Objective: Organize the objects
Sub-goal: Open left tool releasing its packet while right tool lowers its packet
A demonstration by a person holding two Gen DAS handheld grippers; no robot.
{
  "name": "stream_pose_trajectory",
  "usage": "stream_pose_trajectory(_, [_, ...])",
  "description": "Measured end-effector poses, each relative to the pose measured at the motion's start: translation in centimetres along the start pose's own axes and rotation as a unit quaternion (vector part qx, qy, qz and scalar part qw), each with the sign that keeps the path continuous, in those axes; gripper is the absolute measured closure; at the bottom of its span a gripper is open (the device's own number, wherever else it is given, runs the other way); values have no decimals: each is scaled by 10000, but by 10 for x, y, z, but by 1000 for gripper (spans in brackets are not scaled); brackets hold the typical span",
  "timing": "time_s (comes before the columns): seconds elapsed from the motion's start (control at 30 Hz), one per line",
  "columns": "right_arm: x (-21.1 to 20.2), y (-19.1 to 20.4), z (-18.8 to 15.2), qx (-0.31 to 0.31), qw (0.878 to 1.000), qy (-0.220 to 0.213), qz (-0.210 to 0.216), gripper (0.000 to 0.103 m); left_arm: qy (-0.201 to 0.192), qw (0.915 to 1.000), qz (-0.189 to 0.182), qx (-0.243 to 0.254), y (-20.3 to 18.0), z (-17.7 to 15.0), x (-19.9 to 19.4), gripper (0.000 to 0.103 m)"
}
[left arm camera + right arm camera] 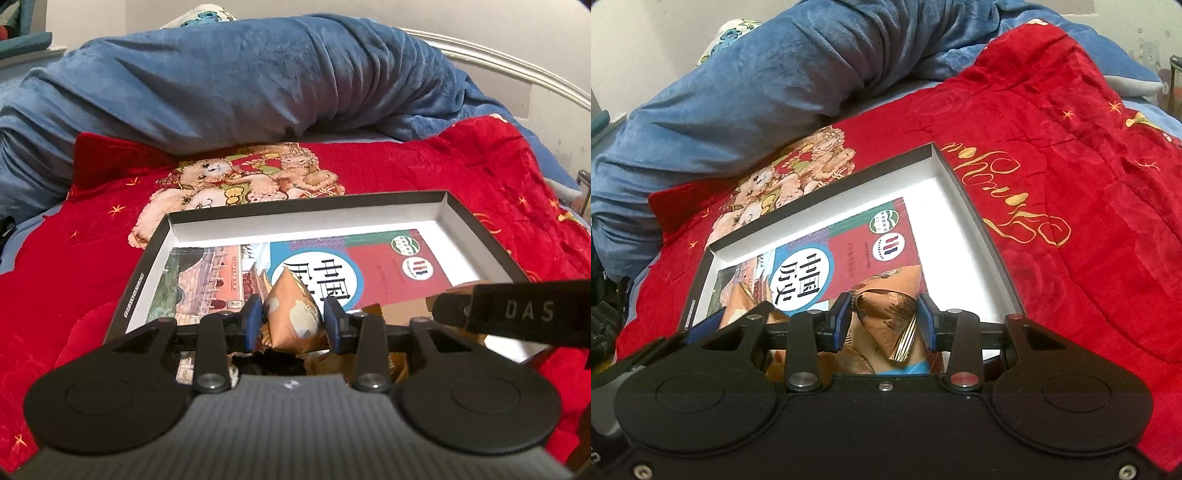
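A shallow black box [306,205] with a white inside lies on the bed, and a history textbook [388,266] lies flat in it. My left gripper [293,321] hangs over the box's near end, its blue pads pressed on a tan pyramid snack packet [291,314]. One finger [517,310] of my right gripper crosses the right side of the left wrist view. In the right wrist view my right gripper [884,325] is shut on a second tan snack packet [886,314] above the book [849,236]. The left gripper's packet [738,299] shows at the lower left.
The box [975,206] rests on a red quilt [443,166] printed with teddy bears. A bunched blue blanket [240,81] lies behind it, along the white bed frame [498,66] and wall. More wrappers lie under the grippers, mostly hidden.
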State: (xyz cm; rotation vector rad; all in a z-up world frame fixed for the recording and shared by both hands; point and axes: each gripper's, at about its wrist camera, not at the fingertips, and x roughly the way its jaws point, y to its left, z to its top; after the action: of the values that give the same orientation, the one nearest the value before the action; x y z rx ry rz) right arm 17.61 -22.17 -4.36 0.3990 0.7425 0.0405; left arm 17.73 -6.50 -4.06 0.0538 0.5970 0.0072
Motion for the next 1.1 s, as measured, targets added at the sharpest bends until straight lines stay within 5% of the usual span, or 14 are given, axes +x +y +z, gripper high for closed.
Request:
stream_pose_trajectory(0.33, [0, 1, 0, -16, 10000, 38, -17, 66, 37, 10000, 31, -19, 1, -1, 2, 58])
stream_pose_trajectory(0.4, [0, 1, 0, -25, 10000, 39, -16, 65, 56, 10000, 3, 2, 1, 0, 1, 42])
stream_pose_trajectory(0.6, [-1, 0, 0, 41, 10000, 72, 22, 64, -129, 9991, 81, 398, -4, 2, -8, 25])
stream_pose_trajectory(0.93, [-11, -6, 3, 464, 9986, -33, 269, 28, -238, 9985, 252, 424, 9, 10, -31, 19])
stream_pose_trajectory(1.1, [-35, -3, 3, 558, 9966, -264, 539, 27, -462, 9985, 53, 302, 21, 14, -63, 14])
